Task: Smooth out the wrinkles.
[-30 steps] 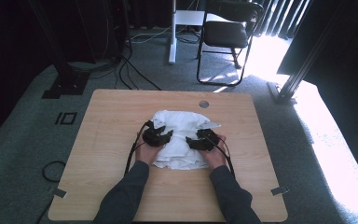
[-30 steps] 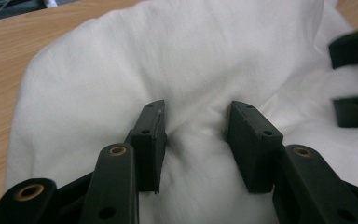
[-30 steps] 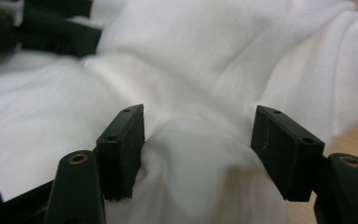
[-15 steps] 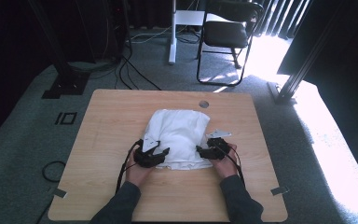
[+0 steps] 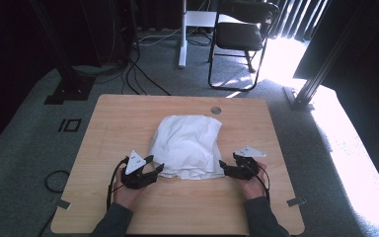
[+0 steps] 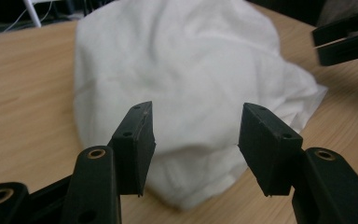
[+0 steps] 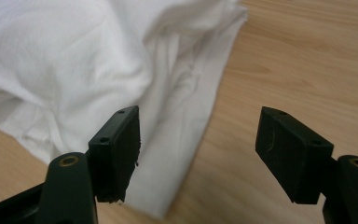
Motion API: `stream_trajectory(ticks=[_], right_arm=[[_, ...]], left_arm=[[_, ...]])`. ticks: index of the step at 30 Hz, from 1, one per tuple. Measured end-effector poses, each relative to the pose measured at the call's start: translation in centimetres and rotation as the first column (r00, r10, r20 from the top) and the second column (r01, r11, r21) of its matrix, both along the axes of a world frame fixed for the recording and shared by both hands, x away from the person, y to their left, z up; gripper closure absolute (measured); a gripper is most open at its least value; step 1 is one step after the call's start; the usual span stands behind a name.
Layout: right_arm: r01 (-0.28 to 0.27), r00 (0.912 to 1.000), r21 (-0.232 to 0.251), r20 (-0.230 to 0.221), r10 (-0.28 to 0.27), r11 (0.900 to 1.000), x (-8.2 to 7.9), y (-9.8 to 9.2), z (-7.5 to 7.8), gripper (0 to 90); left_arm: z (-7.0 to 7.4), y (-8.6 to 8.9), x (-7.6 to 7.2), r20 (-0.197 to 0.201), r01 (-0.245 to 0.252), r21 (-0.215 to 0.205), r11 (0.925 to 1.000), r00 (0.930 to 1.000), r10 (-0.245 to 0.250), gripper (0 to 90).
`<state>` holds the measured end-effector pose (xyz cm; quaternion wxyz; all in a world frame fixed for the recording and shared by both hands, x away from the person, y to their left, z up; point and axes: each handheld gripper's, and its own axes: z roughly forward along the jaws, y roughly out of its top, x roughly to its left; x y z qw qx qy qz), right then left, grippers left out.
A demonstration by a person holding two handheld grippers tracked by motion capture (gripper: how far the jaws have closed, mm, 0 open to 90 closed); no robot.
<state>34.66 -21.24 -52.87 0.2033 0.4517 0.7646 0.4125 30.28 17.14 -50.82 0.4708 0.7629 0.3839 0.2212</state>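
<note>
Wooden surface (image 5: 128, 123) now has the folded white cloth bundle (image 5: 187, 145) lying free mid-surface, since both hands slid back to its near corners and the left gripper (image 5: 158, 170), jaws just opening, and right gripper (image 5: 222, 166) sit empty, so that fold looks finished.

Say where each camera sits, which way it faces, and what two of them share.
High view: above the person's side, looking forward and down on the table; forearms, left gripper, right gripper.
Left gripper view: rides the left gripper, facing the white cloth; open jaws.
Right gripper view: rides the right gripper, facing the cloth's edge; open jaws.
Shared: the white cloth.
</note>
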Motion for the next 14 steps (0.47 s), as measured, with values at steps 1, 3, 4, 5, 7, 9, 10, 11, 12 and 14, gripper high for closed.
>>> stream_trajectory(ticks=[1,3,4,5,7,9,10,11,12,14], right_arm=[[0.008,1.0000,0.005,0.000,-0.008,1.000,-0.4,-0.3,-0.1,30.6],[0.025,0.9997,0.014,0.006,-0.025,1.000,-1.2,-0.9,-0.5,30.5],[0.035,0.9994,0.026,0.004,-0.035,0.999,-1.4,-1.2,-0.6,30.5],[0.042,0.9991,0.031,0.001,-0.042,0.999,-1.6,-1.4,-0.7,30.5],[0.057,0.9984,0.022,0.002,-0.057,0.998,-1.8,-1.7,-1.0,30.4],[0.075,0.9971,0.027,-0.013,-0.075,0.997,-1.7,-2.2,-1.4,30.3],[0.075,0.9971,0.027,-0.013,-0.075,0.997,-1.7,-2.2,-1.4,30.3],[0.091,0.9956,0.022,-0.024,-0.091,0.996,-1.6,-2.5,-1.7,30.2],[0.091,0.9956,0.022,-0.024,-0.091,0.996,-1.6,-2.5,-1.7,30.2],[0.100,0.9947,0.020,-0.030,-0.099,0.995,-1.4,-2.9,-1.9,30.0]], left_arm=[[-0.2,0.4,-0.1,-0.005,-0.012,0.001,0.9999,0.9999,0.012,46.6],[-0.7,1.2,-0.4,-0.006,-0.038,0.011,0.9992,0.9993,0.038,46.6],[-1.0,1.5,-0.4,-0.014,-0.050,0.022,0.9985,0.9986,0.050,46.6],[-1.3,1.8,-0.3,-0.027,-0.057,0.024,0.9981,0.9980,0.057,46.6],[-1.7,2.4,-0.2,-0.045,-0.080,0.050,0.9956,0.9956,0.082,46.6],[-2.0,2.9,-0.2,-0.063,-0.091,0.042,0.9949,0.9936,0.094,46.7],[-2.0,3.1,-0.1,-0.065,-0.102,0.042,0.9938,0.9923,0.105,46.7],[-2.1,3.2,-0.1,-0.065,-0.107,0.042,0.9933,0.9918,0.110,46.7],[-2.1,3.3,0.0,-0.070,-0.107,0.038,0.9935,0.9915,0.110,46.7],[-2.3,3.3,0.1,-0.073,-0.113,0.043,0.9926,0.9905,0.116,46.6]])
